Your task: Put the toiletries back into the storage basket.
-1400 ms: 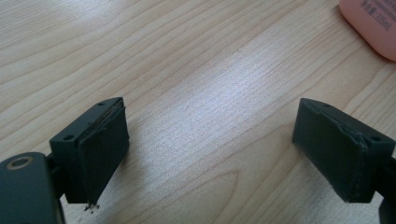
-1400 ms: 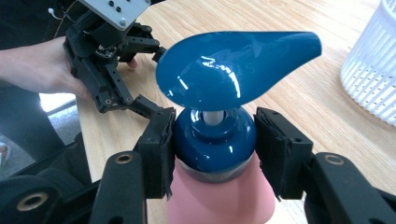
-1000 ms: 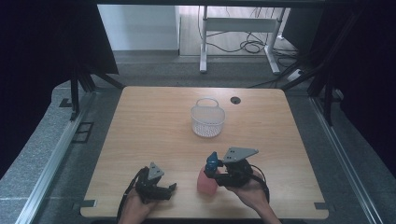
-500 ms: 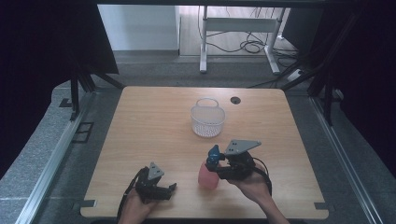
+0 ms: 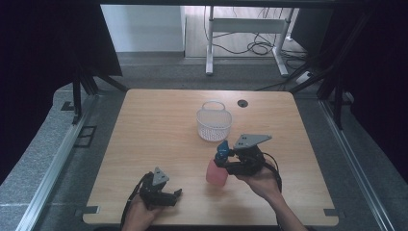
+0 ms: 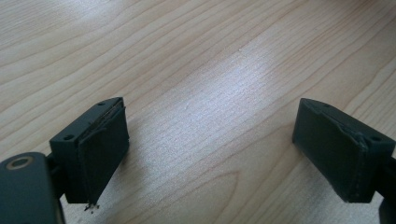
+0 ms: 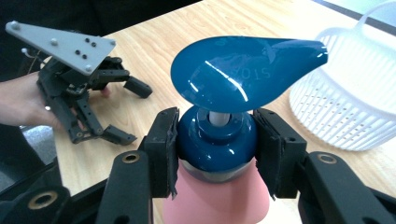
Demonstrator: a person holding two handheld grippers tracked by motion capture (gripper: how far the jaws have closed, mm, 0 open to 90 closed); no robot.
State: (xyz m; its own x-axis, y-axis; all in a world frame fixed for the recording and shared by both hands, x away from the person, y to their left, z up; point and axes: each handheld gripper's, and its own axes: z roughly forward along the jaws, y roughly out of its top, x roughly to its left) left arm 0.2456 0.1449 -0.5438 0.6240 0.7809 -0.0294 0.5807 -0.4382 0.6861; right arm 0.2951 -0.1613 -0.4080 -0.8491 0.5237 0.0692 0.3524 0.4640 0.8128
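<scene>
Right gripper (image 7: 217, 154): jaws clamped on blue collar of pink pump bottle (image 5: 217, 172), at front centre of worktop (image 5: 159, 125); whether bottle's base rests on the wood cannot be told. White basket (image 5: 213, 121) standing well beyond, mid-worktop. Left gripper (image 6: 212, 154): jaws spread wide, nothing between, low over bare wood at front left.
</scene>
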